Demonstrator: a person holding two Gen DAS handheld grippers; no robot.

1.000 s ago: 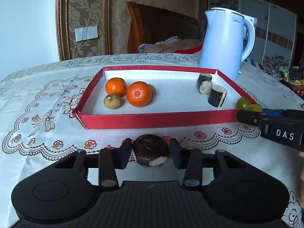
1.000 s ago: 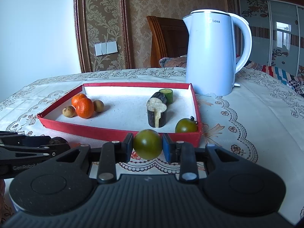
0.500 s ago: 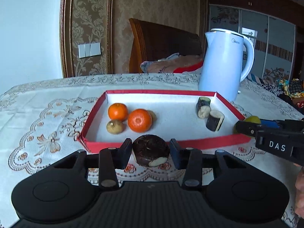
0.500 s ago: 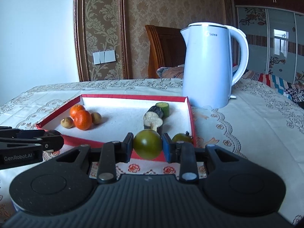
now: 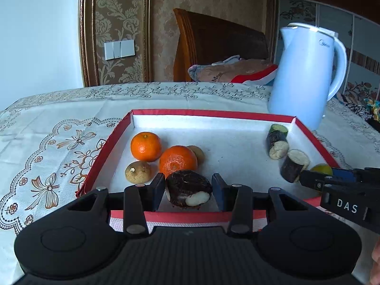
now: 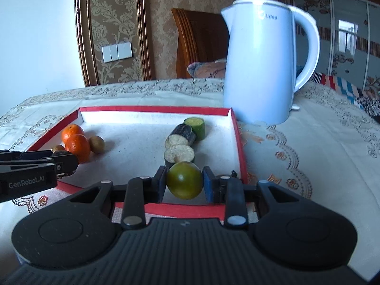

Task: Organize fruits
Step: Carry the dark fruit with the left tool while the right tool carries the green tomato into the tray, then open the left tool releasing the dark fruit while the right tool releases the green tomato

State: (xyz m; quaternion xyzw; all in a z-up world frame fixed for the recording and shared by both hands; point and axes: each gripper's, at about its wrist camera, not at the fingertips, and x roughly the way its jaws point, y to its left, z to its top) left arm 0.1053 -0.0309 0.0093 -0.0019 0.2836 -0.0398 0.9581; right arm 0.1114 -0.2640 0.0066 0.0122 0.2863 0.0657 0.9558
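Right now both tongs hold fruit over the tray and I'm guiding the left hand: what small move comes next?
Probably lower the left tongs and release the dark fruit beside the oranges; it already hangs over the red tray.

Right gripper (image 6: pixel 184 183): jaws clamped on a green round fruit (image 6: pixel 184 183), held over near rim of the tray.
Tray (image 6: pixel 238 140): red walls, white floor, on a lace-patterned tablecloth (image 6: pixel 308 156).
Tray, left side: two oranges (image 6: pixel 77 144) touching, w/ small brown fruits (image 6: pixel 97 144) just beside them.
Tray, right-centre: dark-skinned cut stalk pieces (image 6: pixel 179 153) in a row, pale cut faces toward camera; green cut piece (image 6: pixel 195 127) at far end.
Left gripper (image 6: pixel 67 162): enters from left edge, side-on, tip over tray's left part; "GenRobot.AI" printed on body.
Background: pale blue kettle (image 6: pixel 261 61) beyond tray's far right corner; wooden chair (image 6: pixel 197 42) behind table.
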